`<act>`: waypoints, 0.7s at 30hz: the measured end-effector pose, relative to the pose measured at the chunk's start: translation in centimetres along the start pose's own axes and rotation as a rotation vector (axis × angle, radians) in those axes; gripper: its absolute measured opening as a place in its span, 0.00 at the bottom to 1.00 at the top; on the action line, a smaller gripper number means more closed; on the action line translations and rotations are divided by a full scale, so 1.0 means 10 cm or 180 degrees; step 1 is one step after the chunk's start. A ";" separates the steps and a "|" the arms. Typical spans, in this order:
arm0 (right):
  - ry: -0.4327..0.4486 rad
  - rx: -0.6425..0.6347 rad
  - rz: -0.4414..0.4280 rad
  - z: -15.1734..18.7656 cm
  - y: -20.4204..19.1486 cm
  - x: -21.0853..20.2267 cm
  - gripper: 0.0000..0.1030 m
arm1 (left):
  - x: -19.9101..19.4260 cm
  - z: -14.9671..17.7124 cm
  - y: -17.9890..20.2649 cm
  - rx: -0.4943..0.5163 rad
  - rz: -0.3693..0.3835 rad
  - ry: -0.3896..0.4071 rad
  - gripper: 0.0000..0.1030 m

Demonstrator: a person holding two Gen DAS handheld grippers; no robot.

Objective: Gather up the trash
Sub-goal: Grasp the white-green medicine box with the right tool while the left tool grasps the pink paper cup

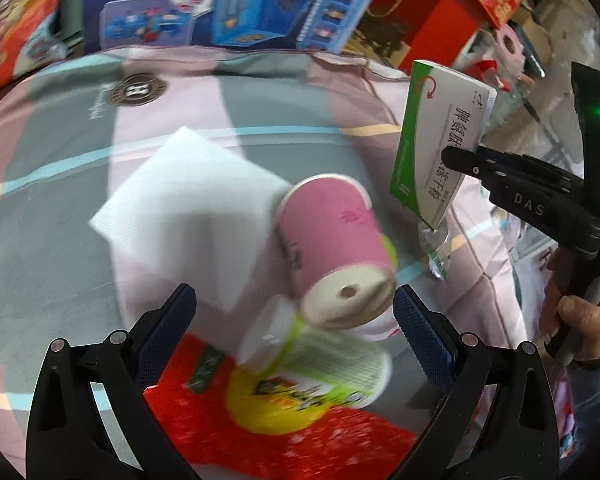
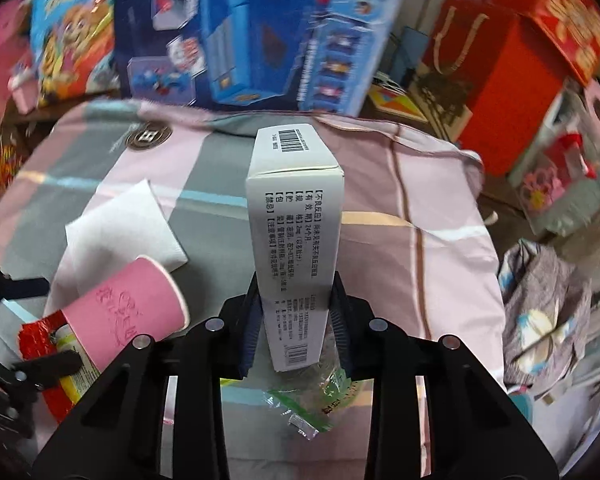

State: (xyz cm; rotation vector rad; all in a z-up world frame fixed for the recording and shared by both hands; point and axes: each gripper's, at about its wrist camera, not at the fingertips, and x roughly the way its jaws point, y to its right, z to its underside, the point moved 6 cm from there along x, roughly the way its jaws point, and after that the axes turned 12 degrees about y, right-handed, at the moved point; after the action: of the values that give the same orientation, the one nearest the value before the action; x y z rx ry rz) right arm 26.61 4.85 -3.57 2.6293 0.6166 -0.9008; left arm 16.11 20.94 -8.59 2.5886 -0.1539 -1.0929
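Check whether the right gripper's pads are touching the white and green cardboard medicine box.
Touching. The right wrist view shows the right gripper with both pads pressed against the sides of the white and green cardboard medicine box, lifted above the bedspread.

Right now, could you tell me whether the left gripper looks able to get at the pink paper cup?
Probably yes: the left gripper is open with the pink paper cup lying on its side just ahead, nothing between. The right gripper holds the medicine box off to the side.

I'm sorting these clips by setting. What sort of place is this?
Most likely a lived-in home room, perhaps a child's bedroom: the trash lies on a padded pink-and-grey quilt, boxed cartoon toy sets are stacked behind it, and red gift boxes stand at the right.
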 end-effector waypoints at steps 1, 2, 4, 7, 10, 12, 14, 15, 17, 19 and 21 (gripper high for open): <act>-0.0009 0.0074 -0.0018 0.01 0.06 -0.03 0.29 | 0.02 -0.02 0.07 0.0022 0.0021 -0.0005 0.96; -0.0012 0.0132 -0.0035 0.02 0.11 -0.06 0.29 | 0.06 -0.03 0.13 0.0066 0.0024 -0.0022 0.96; -0.0007 0.0258 -0.0058 0.04 0.20 -0.12 0.29 | 0.16 -0.05 0.25 0.0205 -0.0043 -0.0071 0.96; -0.0010 0.0411 -0.0104 0.08 0.31 -0.20 0.29 | 0.39 -0.07 0.32 0.0366 -0.0206 -0.0150 0.96; -0.0020 0.0512 -0.0148 0.13 0.40 -0.24 0.29 | 0.56 -0.06 0.28 0.0314 -0.0310 -0.0252 0.60; -0.0008 0.0564 -0.0154 0.17 0.46 -0.27 0.29 | 0.59 -0.07 0.27 0.0251 -0.0333 -0.0247 0.57; 0.0030 0.0623 -0.0171 0.19 0.53 -0.32 0.29 | 0.54 -0.08 0.29 0.0323 -0.0455 -0.0174 0.57; 0.0047 0.0654 -0.0186 0.18 0.56 -0.34 0.29 | 0.51 -0.09 0.30 0.0315 -0.0489 -0.0145 0.57; 0.0101 0.0718 -0.0213 0.16 0.63 -0.40 0.29 | 0.44 -0.13 0.33 0.0262 -0.0520 -0.0079 0.57; 0.0162 0.0758 -0.0231 0.13 0.69 -0.48 0.29 | 0.32 -0.20 0.39 0.0242 -0.0537 0.0018 0.57; 0.0228 0.0810 -0.0258 0.10 0.76 -0.59 0.29 | 0.21 -0.27 0.50 0.0224 -0.0464 0.0108 0.57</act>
State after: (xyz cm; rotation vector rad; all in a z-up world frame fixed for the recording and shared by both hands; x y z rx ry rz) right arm 25.59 -3.89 0.38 2.8922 0.6703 -0.9696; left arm 19.63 16.41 -6.56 2.7158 0.0045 -1.1105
